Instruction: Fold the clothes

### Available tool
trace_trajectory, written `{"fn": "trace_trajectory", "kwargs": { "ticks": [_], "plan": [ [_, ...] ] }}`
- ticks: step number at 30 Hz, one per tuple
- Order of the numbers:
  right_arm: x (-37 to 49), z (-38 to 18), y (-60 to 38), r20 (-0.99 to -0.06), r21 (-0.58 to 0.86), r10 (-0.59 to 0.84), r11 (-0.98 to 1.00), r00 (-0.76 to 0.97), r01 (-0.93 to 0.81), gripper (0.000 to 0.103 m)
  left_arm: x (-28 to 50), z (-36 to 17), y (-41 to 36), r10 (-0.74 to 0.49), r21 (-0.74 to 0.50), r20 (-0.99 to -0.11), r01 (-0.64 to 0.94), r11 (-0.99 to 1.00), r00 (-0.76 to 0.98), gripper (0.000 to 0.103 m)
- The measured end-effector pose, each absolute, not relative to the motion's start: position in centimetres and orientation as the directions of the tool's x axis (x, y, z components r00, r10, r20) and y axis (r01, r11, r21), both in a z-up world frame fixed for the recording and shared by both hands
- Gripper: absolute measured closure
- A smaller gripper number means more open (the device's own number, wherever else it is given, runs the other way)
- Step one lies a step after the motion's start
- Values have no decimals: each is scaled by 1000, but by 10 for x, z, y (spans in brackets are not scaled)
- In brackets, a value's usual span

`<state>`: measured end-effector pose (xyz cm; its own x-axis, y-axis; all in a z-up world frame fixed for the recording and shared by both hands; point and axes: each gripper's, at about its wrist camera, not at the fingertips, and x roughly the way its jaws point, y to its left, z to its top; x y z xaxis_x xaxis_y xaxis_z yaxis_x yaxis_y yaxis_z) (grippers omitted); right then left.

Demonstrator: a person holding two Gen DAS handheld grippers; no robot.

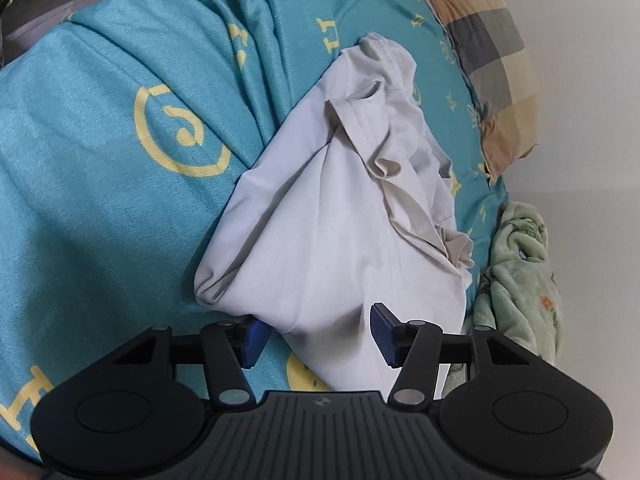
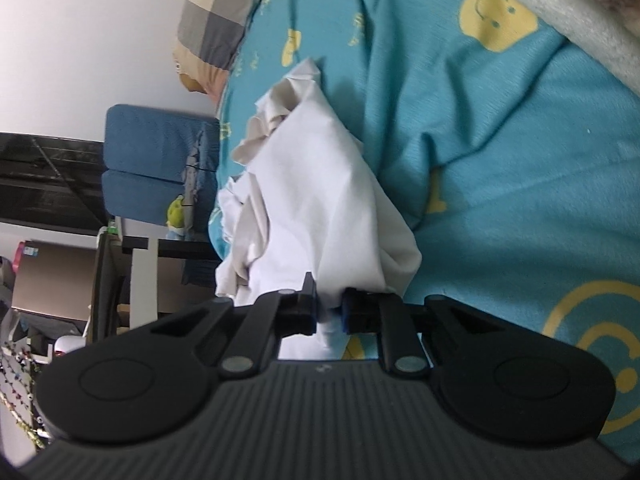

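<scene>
**Viewer:** Left gripper first: what was it doing?

**Describer:** Its two blue pads stood apart, straddling the near hem of a white garment. The left pad sat tucked under the cloth's edge and the right pad stood beside the fabric without pressing it, so nothing was clamped.

**Viewer:** Where did the garment lie?

**Describer:** It lay crumpled on a bed, on a turquoise bedspread printed with yellow symbols. Its far end was bunched into ruffles and stitched hems. A checked pillow sat beyond it to the right, and a green fleece blanket lay just beside its right edge.

**Viewer:** And the right gripper?

**Describer:** Its pads were drawn nearly together, pinching a fold of the white garment at its near corner. The cloth rose from the pads in a loose tented heap.

**Viewer:** How would that cloth handle?

**Describer:** It looked thin, light and completely limp, probably a cotton shirt. I judged it would sag and drape from any held point, and a shallow pinch on one layer could slip free.

**Viewer:** Where was best to take hold?

**Describer:** Probably at the hem corners, where the stitched edge is thicker. The left gripper would need to close on the hem it straddled, so both corners could be pulled apart and the garment spread flat.
</scene>
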<state>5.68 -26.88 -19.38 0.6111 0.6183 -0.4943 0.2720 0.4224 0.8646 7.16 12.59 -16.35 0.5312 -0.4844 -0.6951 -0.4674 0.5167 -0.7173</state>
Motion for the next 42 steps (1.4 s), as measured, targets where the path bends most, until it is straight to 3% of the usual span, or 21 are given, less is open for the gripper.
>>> {"fn": "trace_trajectory", "kwargs": {
  "ticks": [4,11,17,22,25,26,28,30,33,42],
  "plan": [
    [59,-192,-270,-476,875,625,410,619,259,89,66,-159,127,-500,-729,-683,-458,509,532,43],
    [60,-181,-271,-393,912,646,362,654,191,90,65,-165,124,-558,-769,-639,-461,443,530,28],
    [62,-177,-270,-362,925,653,341,665,169,91,62,-184,115,-650,-807,-569,-493,325,503,26],
    [62,-174,-270,-335,934,659,326,673,146,91,59,-193,118,-642,-817,-548,-509,271,537,26],
    [63,-173,-270,-333,934,658,330,675,139,91,58,-193,128,-584,-816,-558,-516,259,589,32],
    [64,-173,-270,-335,932,657,334,675,138,91,58,-194,131,-575,-821,-551,-516,244,605,39],
    [65,-174,-270,-346,927,654,349,673,138,91,57,-193,135,-553,-825,-547,-516,231,628,57],
    [66,-174,-270,-348,926,654,352,672,137,91,56,-190,137,-531,-828,-549,-508,238,645,84],
    [67,-170,-268,-355,920,652,371,670,126,91,56,-176,139,-504,-841,-539,-469,272,675,92],
    [32,-102,-268,-375,889,634,452,676,68,92,7,-84,133,-477,-863,-494,-341,373,727,94]
  ]
}}
